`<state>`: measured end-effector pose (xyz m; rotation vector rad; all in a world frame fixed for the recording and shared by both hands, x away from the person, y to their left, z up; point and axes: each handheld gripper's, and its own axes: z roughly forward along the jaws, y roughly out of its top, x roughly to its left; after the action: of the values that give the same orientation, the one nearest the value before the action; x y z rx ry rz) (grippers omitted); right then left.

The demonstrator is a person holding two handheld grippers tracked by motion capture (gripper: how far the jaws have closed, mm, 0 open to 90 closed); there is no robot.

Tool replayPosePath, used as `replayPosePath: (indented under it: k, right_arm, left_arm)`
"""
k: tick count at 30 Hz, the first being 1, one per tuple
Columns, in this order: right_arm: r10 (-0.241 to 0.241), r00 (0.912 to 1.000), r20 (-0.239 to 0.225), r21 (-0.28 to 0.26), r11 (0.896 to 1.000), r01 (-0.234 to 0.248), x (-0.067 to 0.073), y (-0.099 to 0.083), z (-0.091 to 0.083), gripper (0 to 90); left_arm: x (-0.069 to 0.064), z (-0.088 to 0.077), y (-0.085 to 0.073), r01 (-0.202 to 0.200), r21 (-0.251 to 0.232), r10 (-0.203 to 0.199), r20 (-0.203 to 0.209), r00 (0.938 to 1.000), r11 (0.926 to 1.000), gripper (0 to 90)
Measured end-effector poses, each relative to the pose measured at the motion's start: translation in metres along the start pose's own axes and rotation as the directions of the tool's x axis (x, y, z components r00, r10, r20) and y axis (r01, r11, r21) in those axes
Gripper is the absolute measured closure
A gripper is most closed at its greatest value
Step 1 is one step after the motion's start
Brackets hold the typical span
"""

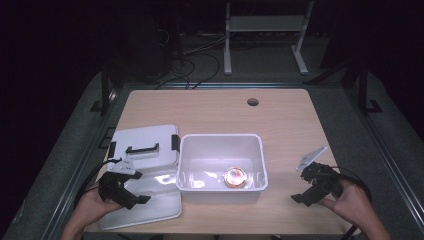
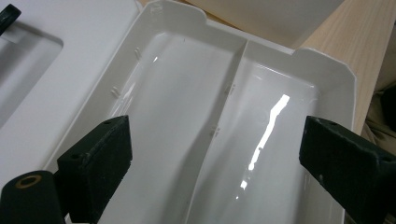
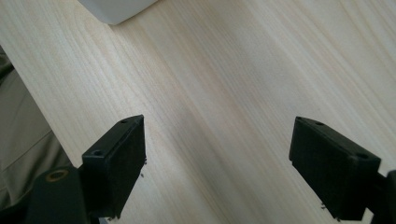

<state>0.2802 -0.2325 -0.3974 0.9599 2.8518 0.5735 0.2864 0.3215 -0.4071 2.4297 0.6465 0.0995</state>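
Observation:
A white open bin [image 1: 192, 150] stands mid-table with a round orange-pink object [image 1: 235, 176] on its floor. To its left lies the white lid [image 1: 145, 137] with a black handle. In front of the lid rests a shallow white tray [image 1: 160, 205] split into two compartments [image 2: 261, 116]. My left gripper [image 1: 136, 188] hovers open over that tray, its jaws [image 2: 217, 144] wide apart with nothing between them. My right gripper [image 1: 300, 186] is open above bare wood [image 3: 219, 116] to the right of the bin, holding nothing.
The wooden table [image 1: 280, 120] has a cable hole [image 1: 253, 102] at the back. A bin corner [image 3: 116, 9] and the person's trouser leg [image 3: 18, 126] show in the right gripper view. A white frame [image 1: 265, 30] stands on the floor behind the table.

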Motion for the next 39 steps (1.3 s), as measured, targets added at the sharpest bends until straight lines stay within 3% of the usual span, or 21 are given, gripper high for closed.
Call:
replayPosePath:
  k: [8, 12, 17, 18, 19, 26, 30, 32, 34, 38, 39]
  right_arm:
    - [0.051, 0.9987, 0.002, -0.070, 0.996, -0.051, 0.005, -0.015, 0.012, 17.5]
    - [0.057, 0.9983, 0.009, -0.086, 0.995, -0.056, 0.008, -0.016, 0.017, 17.6]
    - [0.058, 0.9983, 0.001, -0.094, 0.994, -0.057, 0.011, -0.017, 0.024, 17.5]
    - [0.055, 0.9985, -0.003, -0.089, 0.994, -0.055, 0.011, -0.017, 0.025, 17.5]
    - [0.052, 0.9986, -0.003, -0.087, 0.995, -0.052, 0.012, -0.018, 0.025, 17.5]
    - [0.070, 0.9975, 0.002, -0.100, 0.993, -0.070, 0.013, -0.022, 0.025, 17.5]
    - [0.065, 0.9979, 0.000, -0.103, 0.993, -0.065, 0.014, -0.022, 0.026, 17.4]
    - [0.063, 0.9980, -0.003, -0.102, 0.993, -0.063, 0.015, -0.021, 0.027, 17.5]
    - [0.058, 0.9983, -0.004, -0.094, 0.994, -0.058, 0.016, -0.020, 0.029, 17.4]
    - [0.058, 0.9983, -0.008, -0.096, 0.994, -0.058, 0.016, -0.020, 0.030, 17.4]
    - [0.058, 0.9983, -0.007, -0.096, 0.994, -0.058, 0.016, -0.021, 0.030, 17.4]
  left_arm:
    - [-0.002, 0.004, 0.001, -0.039, 0.051, 0.038, 0.004, 0.9993, 0.9980, 9.9]
    - [-0.002, 0.003, 0.000, -0.069, 0.085, 0.070, -0.003, 0.9975, 0.9939, 14.9]
    - [-0.001, 0.003, -0.003, -0.116, 0.174, 0.115, 0.014, 0.9933, 0.9779, 32.5]
    - [-0.001, 0.003, -0.003, -0.116, 0.174, 0.115, 0.014, 0.9933, 0.9779, 34.0]
    - [0.000, 0.003, -0.004, -0.126, 0.201, 0.128, 0.003, 0.9918, 0.9715, 36.2]
    - [0.004, 0.009, -0.005, -0.147, 0.256, 0.144, 0.029, 0.9891, 0.9555, 54.5]
    - [0.005, 0.014, 0.000, -0.168, 0.298, 0.167, 0.027, 0.9855, 0.9399, 61.1]
    - [0.006, 0.014, 0.001, -0.170, 0.303, 0.170, 0.028, 0.9851, 0.9376, 63.8]
    - [0.007, 0.015, 0.006, -0.182, 0.318, 0.180, 0.036, 0.9830, 0.9303, 66.7]
    - [0.010, 0.016, 0.010, -0.183, 0.323, 0.174, 0.058, 0.9830, 0.9285, 73.4]
    - [0.011, 0.017, 0.011, -0.186, 0.331, 0.174, 0.066, 0.9825, 0.9252, 74.0]
